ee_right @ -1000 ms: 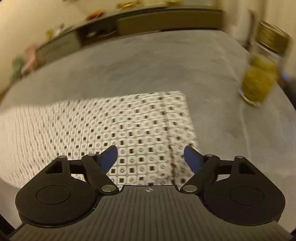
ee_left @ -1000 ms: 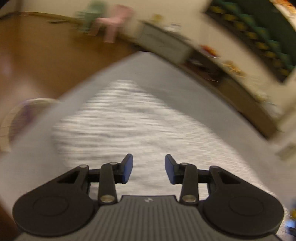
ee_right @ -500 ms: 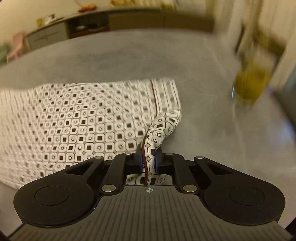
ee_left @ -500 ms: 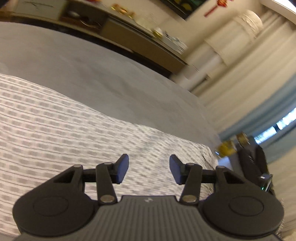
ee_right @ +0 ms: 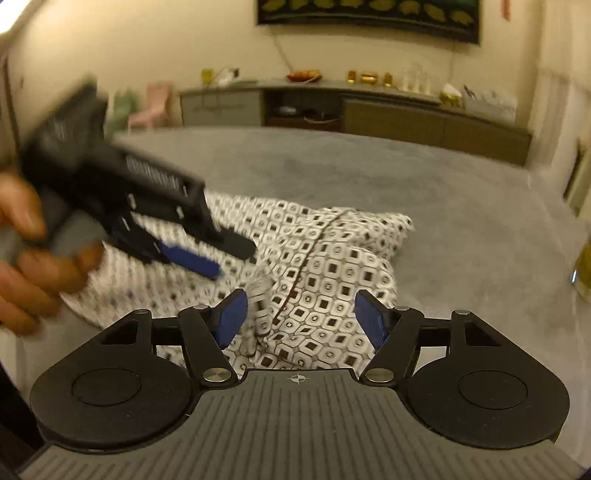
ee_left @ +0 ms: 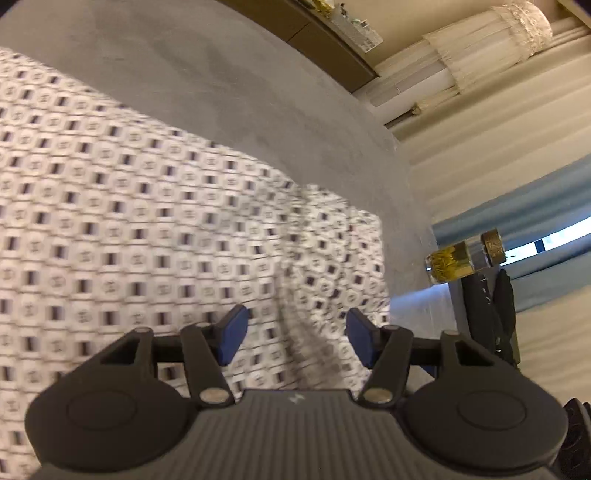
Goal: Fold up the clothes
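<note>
We hold both grippers, left and right, jaws just spreading and empty, above a patterned garment on the grey bed, one corner turned over, most folding left

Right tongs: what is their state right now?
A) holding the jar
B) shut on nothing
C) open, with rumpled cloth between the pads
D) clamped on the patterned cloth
C: the right tongs stand open, pads clear of the bunched patterned cloth between them.

Home living room, long sideboard with ornaments, curtains, wall picture, grey-covered table
</note>
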Motion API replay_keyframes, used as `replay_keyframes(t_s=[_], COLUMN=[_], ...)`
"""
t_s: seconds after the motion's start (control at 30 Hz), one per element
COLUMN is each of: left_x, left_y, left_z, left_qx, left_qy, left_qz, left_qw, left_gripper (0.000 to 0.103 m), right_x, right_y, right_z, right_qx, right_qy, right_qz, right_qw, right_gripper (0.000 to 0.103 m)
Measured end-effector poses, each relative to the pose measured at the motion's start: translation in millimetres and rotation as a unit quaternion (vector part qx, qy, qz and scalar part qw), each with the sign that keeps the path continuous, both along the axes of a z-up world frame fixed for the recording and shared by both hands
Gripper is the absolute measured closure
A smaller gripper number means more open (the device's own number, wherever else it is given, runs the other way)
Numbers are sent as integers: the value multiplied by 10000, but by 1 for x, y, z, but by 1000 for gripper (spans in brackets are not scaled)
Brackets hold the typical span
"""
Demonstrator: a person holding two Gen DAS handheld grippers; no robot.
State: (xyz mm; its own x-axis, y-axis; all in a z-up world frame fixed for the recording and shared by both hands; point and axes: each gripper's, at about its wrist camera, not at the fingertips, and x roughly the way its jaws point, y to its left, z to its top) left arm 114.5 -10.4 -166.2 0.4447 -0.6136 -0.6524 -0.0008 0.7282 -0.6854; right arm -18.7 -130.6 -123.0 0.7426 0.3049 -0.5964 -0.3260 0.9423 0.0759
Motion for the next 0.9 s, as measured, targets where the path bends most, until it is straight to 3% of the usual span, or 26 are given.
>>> replay_keyframes(t_s=[0.07, 0.13, 0.17, 0.2, 0.3, 0.4, 0.47, 0.57, 0.6, 0.63, 0.7, 0.83, 0.9], left_x=[7, 10, 7, 3, -23, -50, -60, -57, -56, -55, -53, -48, -46], left_y=[-14, -33, -37, -41, -39, -33, -27, -22, -23, -24, -24, -20, -19], left_z=[-1, 0, 4, 8, 22, 26, 18, 13, 15, 17, 18, 10, 7], left_qx=[-105, -64, 83, 221, 279, 415, 631, 646, 744, 842, 930, 753, 490], left_qy=[40, 57, -23, -100, -172, -132, -18, -102, -182, -262, -329, -199, -179], left_qz=[-50, -31, -3, 26, 130, 275, 433, 599, 607, 616, 670, 631, 571], left_qw=[9999, 10000, 10000, 9997, 9994, 9987, 9971, 9961, 9952, 9942, 9929, 9950, 9970], left_gripper=[42, 53, 81, 98, 98, 98, 98, 98, 98, 98, 98, 97, 82], right_x=[-4, -2, 0, 5, 13, 23, 31, 38, 35, 27, 16, 20, 19], right_y=[-12, -29, -39, -51, -81, -95, -95, -82, -73, -65, -50, -27, -18], right_z=[15, 25, 26, 24, 14, 2, -2, 5, 11, 17, 23, -5, -11], right_qx=[468, 895, 1116, 1353, 2035, 2390, 2377, 2087, 1860, 1568, 1080, 480, 183], right_qy=[-78, -69, -30, 53, 347, 548, 639, 539, 446, 347, 308, 1163, 1249], right_qz=[-303, -687, -866, -1017, -1304, -1359, -1332, -1154, -1055, -937, -670, -301, -185], right_qw=[9984, 9936, 9900, 9856, 9697, 9599, 9600, 9696, 9758, 9826, 9914, 9916, 9918], right_gripper=[41, 42, 42, 42, 42, 42, 42, 44, 49, 63, 79, 81, 79])
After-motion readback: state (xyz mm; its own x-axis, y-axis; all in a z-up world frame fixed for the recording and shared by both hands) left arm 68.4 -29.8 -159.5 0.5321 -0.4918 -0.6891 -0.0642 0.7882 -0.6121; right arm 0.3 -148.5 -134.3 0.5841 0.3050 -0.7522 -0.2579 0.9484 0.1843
